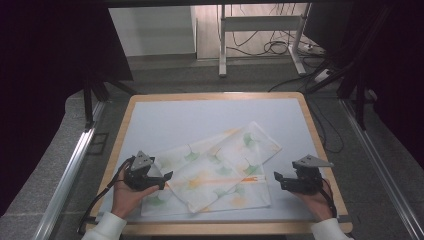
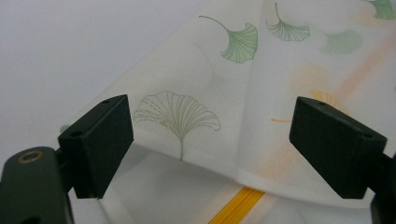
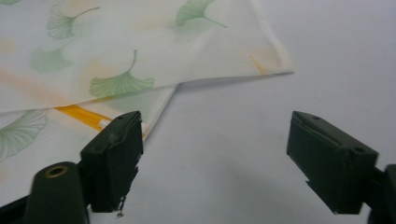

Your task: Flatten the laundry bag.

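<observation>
A thin white cloth (image 1: 215, 167) printed with green and orange ginkgo leaves lies folded and askew on the pale blue mat. My left gripper (image 1: 168, 176) hovers over the cloth's near-left part, open, its jaws wide apart above the fabric (image 2: 196, 116); a folded edge and a yellow stripe (image 2: 236, 207) lie between them, untouched. My right gripper (image 1: 276, 177) stands open just off the cloth's right edge, over bare mat. In the right gripper view, its jaws frame the mat, with the cloth's corner (image 3: 275, 65) farther off and the cloth (image 3: 93, 70) at the left.
The mat covers a wooden-rimmed table (image 1: 320, 145). Bare mat (image 1: 200, 115) stretches behind the cloth. Beyond the table stand a metal frame leg (image 1: 222, 45) and floor cables (image 1: 275, 47). Dark curtains hang at both sides.
</observation>
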